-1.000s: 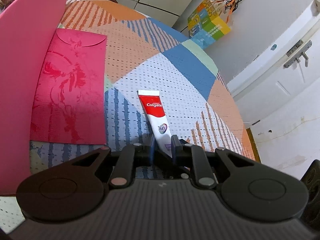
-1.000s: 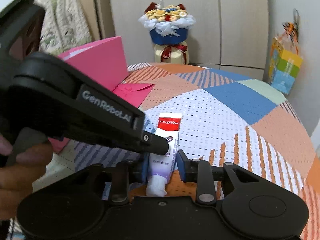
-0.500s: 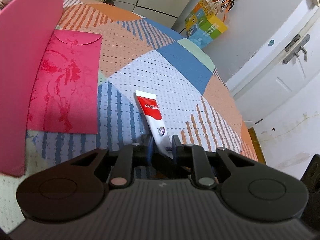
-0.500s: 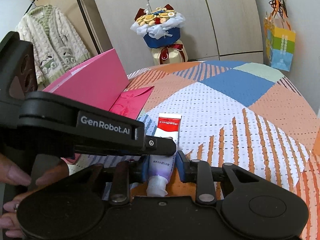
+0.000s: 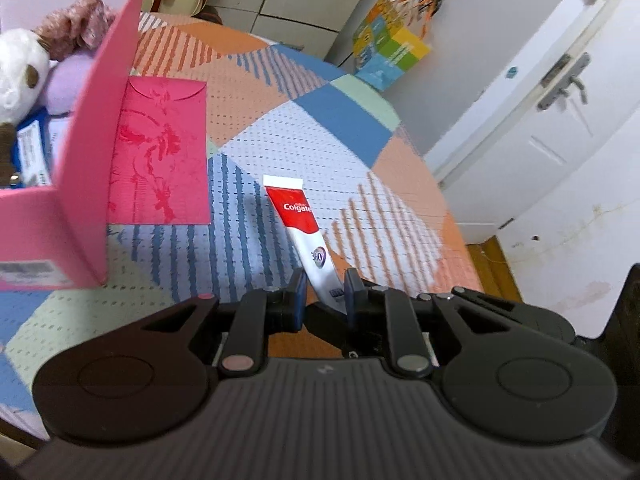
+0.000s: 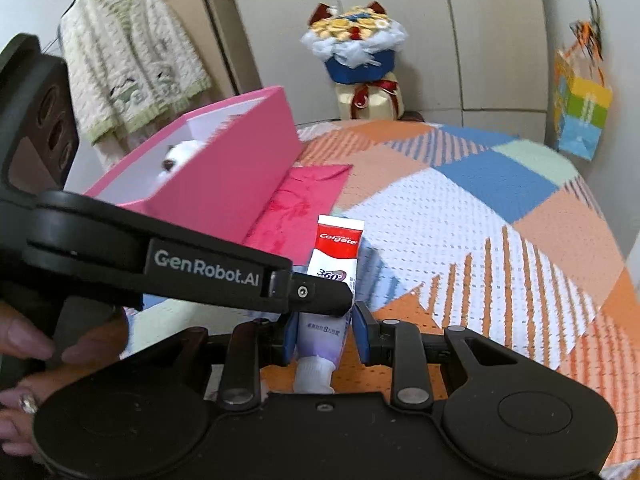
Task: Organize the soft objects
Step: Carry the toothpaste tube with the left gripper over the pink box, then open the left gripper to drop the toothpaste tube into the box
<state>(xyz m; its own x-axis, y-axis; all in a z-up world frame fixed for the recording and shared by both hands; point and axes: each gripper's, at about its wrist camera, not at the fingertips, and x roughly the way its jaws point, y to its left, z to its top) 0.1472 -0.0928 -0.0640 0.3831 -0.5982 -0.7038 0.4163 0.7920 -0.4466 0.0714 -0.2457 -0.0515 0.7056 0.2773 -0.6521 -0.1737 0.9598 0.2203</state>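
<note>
Right wrist view | right gripper (image 6: 325, 336) clamps Colgate toothpaste tube (image 6: 332, 276) | left gripper (image 5: 325, 294) narrow around same tube, contact unclear | pink box (image 5: 96, 132) near

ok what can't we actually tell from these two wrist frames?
- Toothpaste tube: lower half hidden by the left gripper body in the left wrist view; the right wrist view leaves it unclear which gripper bears it.
- Pink box: contents cut by the left edge; only a white plush shows partly.
- Box label text: too small.
</note>
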